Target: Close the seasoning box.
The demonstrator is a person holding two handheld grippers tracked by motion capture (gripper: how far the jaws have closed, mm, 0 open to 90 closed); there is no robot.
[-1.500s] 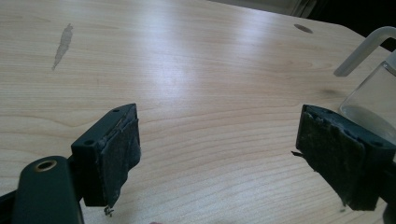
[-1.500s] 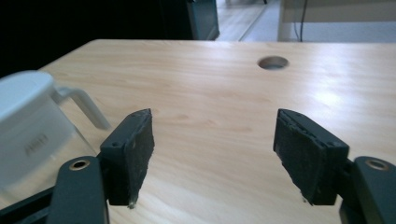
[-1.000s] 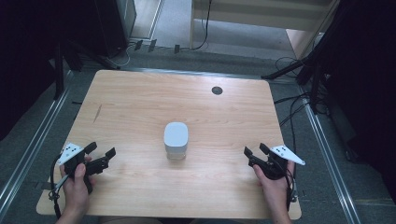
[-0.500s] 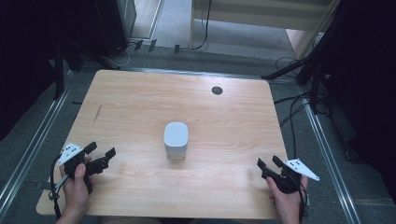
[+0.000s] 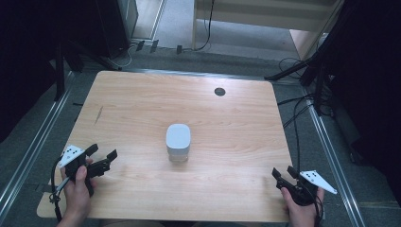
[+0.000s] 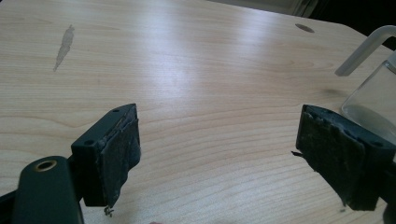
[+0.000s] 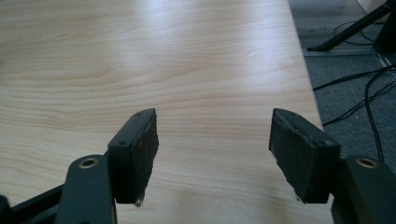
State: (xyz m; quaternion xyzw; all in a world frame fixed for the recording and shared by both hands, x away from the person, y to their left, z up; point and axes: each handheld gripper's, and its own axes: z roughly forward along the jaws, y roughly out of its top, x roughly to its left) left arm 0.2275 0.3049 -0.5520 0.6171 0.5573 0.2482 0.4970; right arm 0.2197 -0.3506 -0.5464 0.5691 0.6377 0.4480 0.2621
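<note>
Container: a small clear jar point(image 5: 178, 150) with a white rounded-square lid point(image 5: 178, 136) stands upright near the middle of the table point(image 5: 142, 109), well apart from both grippers.
Seen from the left: in the left gripper view its glass-like wall point(image 6: 373, 100) shows at the right edge, with a pale bar point(image 6: 362, 49) slanting above it; whether that bar is a handle or part of the lid I cannot tell from this cropped angle.
Handling, as a judgement: rigid and smooth-walled, probably light and seemingly empty, so it may slip between the pads and tip if pushed high up; if glass, it would break in a fall.
Where to grip: across the clear body below the lid, on two opposite flat sides, low enough to keep it upright.
Left gripper point(image 5: 105, 156): held near the table's front left corner, jaws spread wide and holding nothing, pointing toward the jar.
Right gripper point(image 5: 283, 174): at the front right corner close to the table edge, jaws likewise apart and holding nothing.
Table marks: a dark round hole point(image 5: 219, 91) toward the far side, a grey smear point(image 5: 98, 115) at the left.
</note>
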